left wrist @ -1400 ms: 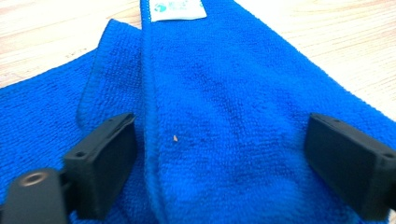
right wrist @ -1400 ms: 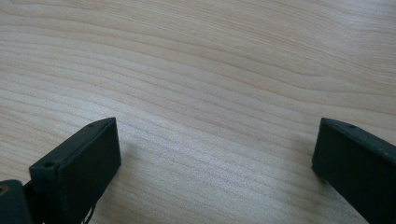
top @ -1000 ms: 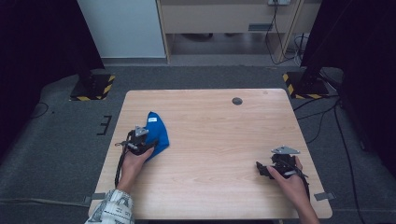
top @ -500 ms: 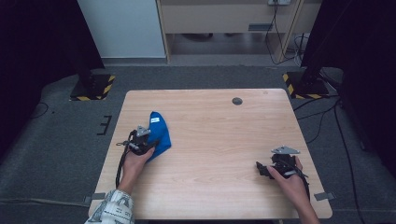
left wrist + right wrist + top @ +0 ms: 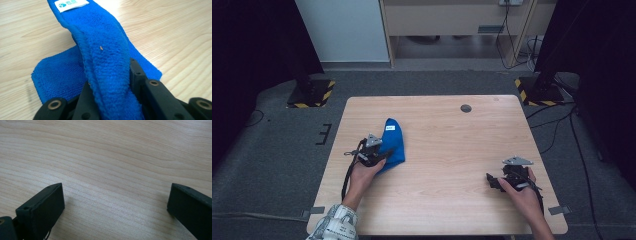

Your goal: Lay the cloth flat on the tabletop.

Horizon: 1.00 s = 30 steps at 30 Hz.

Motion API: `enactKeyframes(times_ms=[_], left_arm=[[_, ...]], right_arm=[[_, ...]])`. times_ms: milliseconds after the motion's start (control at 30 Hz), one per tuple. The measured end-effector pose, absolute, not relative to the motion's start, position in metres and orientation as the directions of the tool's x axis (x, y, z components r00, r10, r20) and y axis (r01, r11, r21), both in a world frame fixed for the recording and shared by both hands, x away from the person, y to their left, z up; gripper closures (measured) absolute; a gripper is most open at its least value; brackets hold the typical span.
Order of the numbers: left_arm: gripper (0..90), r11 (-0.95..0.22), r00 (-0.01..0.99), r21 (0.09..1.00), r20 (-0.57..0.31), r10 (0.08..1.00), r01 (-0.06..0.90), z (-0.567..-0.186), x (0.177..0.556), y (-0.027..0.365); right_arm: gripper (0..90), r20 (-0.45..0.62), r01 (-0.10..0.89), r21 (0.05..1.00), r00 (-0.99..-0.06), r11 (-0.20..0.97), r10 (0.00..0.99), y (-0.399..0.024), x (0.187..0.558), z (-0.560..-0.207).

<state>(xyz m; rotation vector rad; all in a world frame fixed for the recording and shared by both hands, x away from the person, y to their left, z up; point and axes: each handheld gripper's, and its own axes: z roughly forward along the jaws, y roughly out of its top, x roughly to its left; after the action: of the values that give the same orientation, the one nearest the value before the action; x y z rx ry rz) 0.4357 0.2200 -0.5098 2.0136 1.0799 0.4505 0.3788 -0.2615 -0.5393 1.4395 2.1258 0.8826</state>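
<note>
Item 1: light wooden rectangular surface (image 5: 447,150), pale grain, with a small round dark grommet (image 5: 466,108) set near its far edge, right of centre.

Item 2: blue terry-cloth towel (image 5: 392,145), folded, lying on the left half of the surface, its long axis running away from the person. A small white label with a green and blue mark (image 5: 72,4) sits at its far end. In the left gripper view a raised fold of the cloth (image 5: 107,75) runs up between the two black jaws, while a flatter layer spreads on the wood to either side.

Item 3: left hand-held gripper (image 5: 373,152), black, held in the person's left hand (image 5: 362,175), a patterned sleeve (image 5: 334,227) at the wrist. Its jaws are pinched on the near end of the towel's fold. A dark cable (image 5: 348,172) trails back along the forearm.

Item 4: right hand-held gripper (image 5: 507,177), black with a grey three-cornered plate on top, held in the person's right hand (image 5: 522,192) near the right front of the surface, well apart from the towel. Its jaws are spread wide over bare wood, nothing between them.

Item 5: grey carpeted floor (image 5: 272,165) around the surface, with two black stands on yellow-and-black striped bases (image 5: 309,95) beyond its far corners.
</note>
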Motion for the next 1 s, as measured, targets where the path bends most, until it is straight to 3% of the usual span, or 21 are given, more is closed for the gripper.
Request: enactKeyframes(times_ms=[733, 1000], left_arm=[[75.8, -0.426, 0.728, 0.779, -0.055, 0.683, 0.459, -0.504, 0.418, 0.135], [75.6, -0.484, 0.802, 0.769, -0.062, 0.595, 0.418, -0.51, 0.406, 0.085]], right_arm=[[1.3, 0.005, 0.658, 0.706, -0.373, 0.261, 0.928, -0.262, 0.379, -0.539], [1.0, 0.005, 0.659, 0.704, -0.378, 0.265, 0.926, -0.262, 0.38, -0.539]])
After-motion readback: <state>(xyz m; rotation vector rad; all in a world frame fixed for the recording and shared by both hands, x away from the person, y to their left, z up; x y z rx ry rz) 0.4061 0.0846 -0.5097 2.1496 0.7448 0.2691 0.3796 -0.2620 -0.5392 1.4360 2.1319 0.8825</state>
